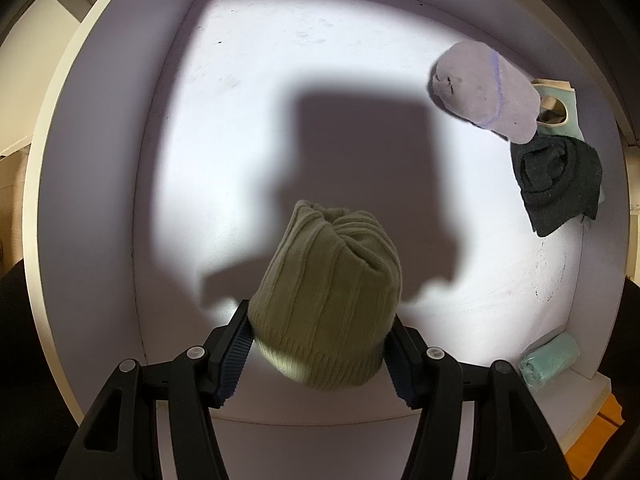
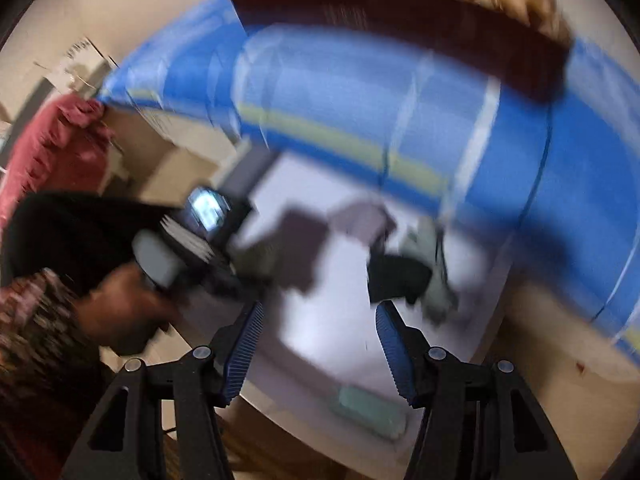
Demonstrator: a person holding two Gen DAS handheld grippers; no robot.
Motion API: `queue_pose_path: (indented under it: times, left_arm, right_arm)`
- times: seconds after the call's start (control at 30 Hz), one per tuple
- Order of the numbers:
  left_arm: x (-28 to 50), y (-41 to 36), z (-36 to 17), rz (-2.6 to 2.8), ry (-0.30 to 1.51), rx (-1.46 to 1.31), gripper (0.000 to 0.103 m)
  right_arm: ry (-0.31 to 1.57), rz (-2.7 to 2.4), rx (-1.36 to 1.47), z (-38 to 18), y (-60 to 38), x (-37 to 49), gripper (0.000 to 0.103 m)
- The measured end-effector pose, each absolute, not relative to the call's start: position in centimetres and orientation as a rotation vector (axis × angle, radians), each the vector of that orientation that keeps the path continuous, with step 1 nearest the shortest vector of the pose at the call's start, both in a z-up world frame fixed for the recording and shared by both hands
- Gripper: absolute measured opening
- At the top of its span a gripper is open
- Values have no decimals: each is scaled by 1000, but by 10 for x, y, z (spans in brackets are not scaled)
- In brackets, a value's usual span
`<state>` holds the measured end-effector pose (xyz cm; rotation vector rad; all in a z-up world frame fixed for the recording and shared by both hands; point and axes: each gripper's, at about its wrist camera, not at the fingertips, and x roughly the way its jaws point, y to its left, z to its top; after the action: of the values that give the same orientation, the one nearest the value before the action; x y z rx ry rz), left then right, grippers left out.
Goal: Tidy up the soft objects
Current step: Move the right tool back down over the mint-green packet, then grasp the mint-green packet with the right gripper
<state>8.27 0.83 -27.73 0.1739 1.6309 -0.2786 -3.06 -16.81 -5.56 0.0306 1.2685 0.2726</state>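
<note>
Pinching olive knit hat [image 1: 328, 308], left gripper [image 1: 320, 344] jaws half-spread; right gripper [image 2: 320, 344] jaws apart, seemingly empty.

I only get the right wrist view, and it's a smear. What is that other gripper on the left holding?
Observer: The left gripper grips a rolled olive-green knit piece, pads pressed on both its sides.
Operator: And what's underneath it?
Observer: A white bin, its floor mostly bare.
Operator: Anything else inside?
Observer: A lilac sock roll leans over a dark bundle at the far right wall; a mint roll sits nearer.
</note>
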Motion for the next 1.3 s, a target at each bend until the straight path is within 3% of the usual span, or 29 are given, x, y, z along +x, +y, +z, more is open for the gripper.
queue_pose_path:
  times: [0.17,0.27,0.5,0.6,0.83,0.93,1.0,1.03,1.3]
  left_arm:
    - [82,9,-278,-282,1628,180,61]
    - [81,7,-278,-284,1624,193,61]
    - [79,2,-278,-286,1621,223,61]
    - [80,0,-277,-285,1621,222,61]
    - [77,-3,-277,-288,1621,219,61]
    - [77,0,-277,-290,1623,216,61]
    - [77,3,-277,-292,1625,217,61]
    - [77,3,-277,-291,1626,217,61]
    - [80,7,-280,-281,1625,200,61]
  right_arm:
    - [1417,201,61,-114,-183,-37,60]
    - [1565,126,130,-150,-197,-41,68]
    - [1784,62,150,-202,-209,-53,73]
    - [1839,66,180,-216,-209,-56,74]
    - [1935,16,387,-247,-221,-64,90]
    - [1974,-19,506,-264,-230,-67,92]
    - [1982,-36,526,-273,-231,-66,96]
    - [1984,-35,536,-275,-229,-65,103]
    - [1622,70,394,-219,-217,-23,97]
